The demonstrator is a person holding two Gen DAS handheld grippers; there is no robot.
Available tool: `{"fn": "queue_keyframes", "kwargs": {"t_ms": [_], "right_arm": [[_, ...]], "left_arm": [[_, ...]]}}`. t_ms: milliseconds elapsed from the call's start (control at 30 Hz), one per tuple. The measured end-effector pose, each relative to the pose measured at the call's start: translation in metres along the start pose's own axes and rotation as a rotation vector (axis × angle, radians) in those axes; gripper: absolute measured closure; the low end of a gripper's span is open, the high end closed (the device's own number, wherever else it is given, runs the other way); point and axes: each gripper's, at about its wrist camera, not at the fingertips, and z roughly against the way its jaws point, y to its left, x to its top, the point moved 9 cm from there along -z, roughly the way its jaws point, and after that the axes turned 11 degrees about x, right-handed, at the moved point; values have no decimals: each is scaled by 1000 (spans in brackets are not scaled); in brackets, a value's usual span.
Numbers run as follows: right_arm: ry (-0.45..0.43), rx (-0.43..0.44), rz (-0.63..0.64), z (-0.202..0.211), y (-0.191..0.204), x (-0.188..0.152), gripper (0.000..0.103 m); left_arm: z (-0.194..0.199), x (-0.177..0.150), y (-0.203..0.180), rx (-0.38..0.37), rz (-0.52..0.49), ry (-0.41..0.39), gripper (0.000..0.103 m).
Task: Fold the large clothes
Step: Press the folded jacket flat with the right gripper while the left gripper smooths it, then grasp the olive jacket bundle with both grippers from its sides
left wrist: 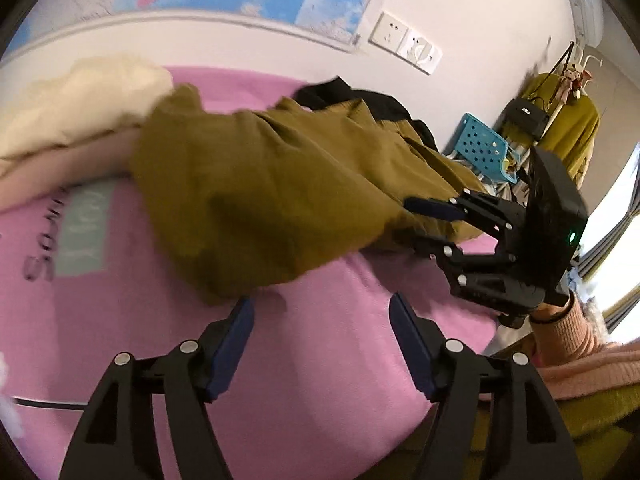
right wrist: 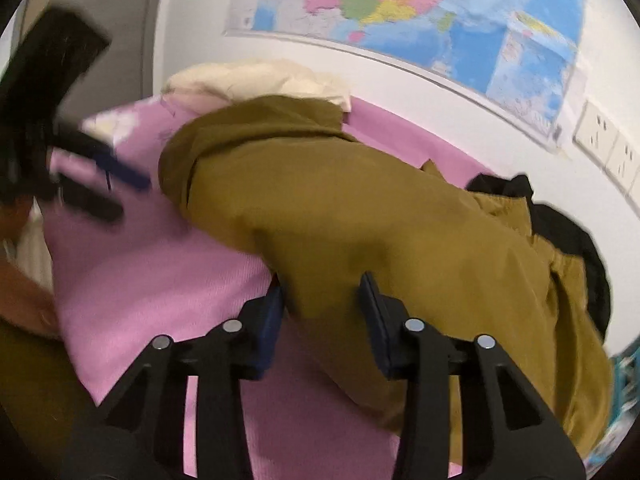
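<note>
A large olive-brown garment [left wrist: 260, 184] [right wrist: 360, 208] lies crumpled on a pink blanket [left wrist: 320, 360] [right wrist: 140, 272] that covers a bed. My left gripper [left wrist: 320, 304] hovers open over bare blanket just in front of the garment's near edge, with nothing between its fingers; in the right wrist view the left gripper [right wrist: 118, 194] shows blurred at the far left. My right gripper [right wrist: 320, 284] [left wrist: 424, 224] sits at the garment's right-hand edge. Cloth lies between its fingers, but a gap shows and the pads do not visibly press.
A cream pillow [left wrist: 80, 96] [right wrist: 256, 80] and a black garment [left wrist: 360, 100] [right wrist: 580, 248] lie behind the olive one, against a wall with a map [right wrist: 400, 12] and sockets [left wrist: 404, 42]. A blue basket [left wrist: 480, 144] and clothes rack [left wrist: 568, 120] stand right. A pink sleeve [left wrist: 568, 340] holds the right gripper.
</note>
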Motion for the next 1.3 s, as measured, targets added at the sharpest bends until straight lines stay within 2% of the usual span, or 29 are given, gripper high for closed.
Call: {"fn": "queue_keyframes", "kwargs": {"t_ms": [133,233,367,433,567,700,733,767,867,900,967,1067,1133,1200,1233,1300], "right_arm": [[-27,18,-62,15,-5,-4,51],[-37,27,-107,26,-11,-11,49],[-51,64,-228,38,-26,-25,47],[-69,97,-298,44,-32,-33,46],[-112,175,-454,59,-43,-46,41],[-155,278,-649,78,-55,-68,35],[-157,285,-683,81,-58,-73,30],[-160,287,-732,85,-64,-81,27],[-159,257,-813,92,-77,-99,30],[-144,225,-795,93,-77,-99,32],[-128,178,-660,97,-63,-84,33],[-119,90,-364,94,-35,-42,31],[-81,49,-150,75,-12,-17,30],[-35,6,4,49,1,-5,30],[1,-20,85,31,6,-1,35],[69,-55,179,2,11,-3,63]], "left_arm": [[-24,2,-14,-40,43,51,36],[-36,5,-23,-66,68,70,36],[-49,13,-30,-81,99,85,35],[-54,19,-27,-82,142,79,33],[-63,29,-16,-137,297,82,33],[-54,36,-10,-107,393,24,34],[-51,38,-13,-65,369,7,34],[-51,39,-13,-52,360,2,34],[-54,37,-13,-42,352,16,35],[-54,37,-13,-39,339,17,35],[-54,37,-14,-34,312,23,36],[-50,37,-14,-42,286,21,36],[-48,36,-12,-56,289,23,36],[-48,36,-12,-64,295,24,36],[-48,36,-12,-65,298,24,36],[-46,35,-12,-65,303,19,36]]}}
